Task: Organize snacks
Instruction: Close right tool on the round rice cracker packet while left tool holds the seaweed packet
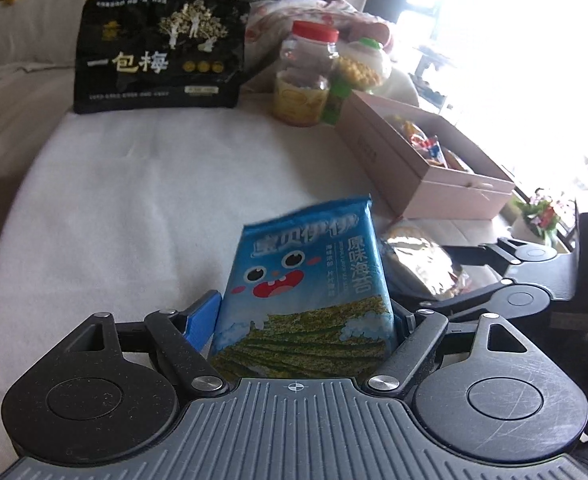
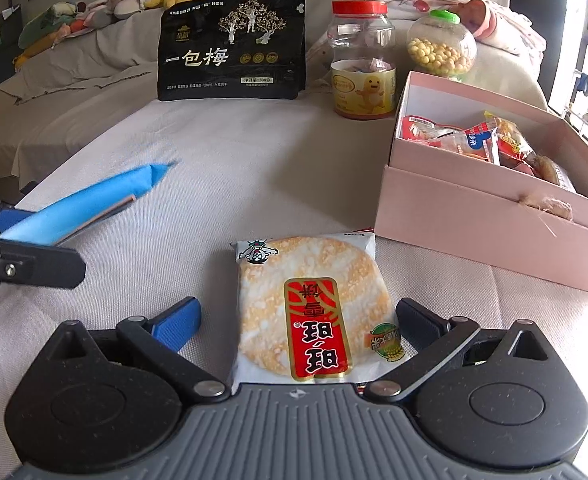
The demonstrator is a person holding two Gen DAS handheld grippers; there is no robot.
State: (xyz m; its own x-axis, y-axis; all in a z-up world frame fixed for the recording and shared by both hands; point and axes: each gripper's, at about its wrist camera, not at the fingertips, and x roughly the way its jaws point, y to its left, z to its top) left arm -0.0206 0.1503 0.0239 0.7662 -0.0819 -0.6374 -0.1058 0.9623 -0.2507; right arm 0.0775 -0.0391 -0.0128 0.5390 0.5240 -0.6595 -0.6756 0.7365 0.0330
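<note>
My left gripper (image 1: 304, 316) is shut on a blue seaweed snack packet (image 1: 306, 280) and holds it above the white cloth; the packet also shows edge-on in the right wrist view (image 2: 93, 200). My right gripper (image 2: 298, 316) is open around a rice cracker packet (image 2: 310, 308) that lies flat on the cloth, with gaps on both sides. The cracker packet shows at the right in the left wrist view (image 1: 422, 264). The pink box (image 2: 474, 208) with several snack packets stands to the right; it also shows in the left wrist view (image 1: 434, 172).
At the back stand a black plum bag (image 2: 233, 48), a red-lidded jar (image 2: 362, 64) and a green-lidded jar of yellow balls (image 2: 442, 48). A sofa with plush toys (image 2: 133, 0) lies behind. A window is at the right.
</note>
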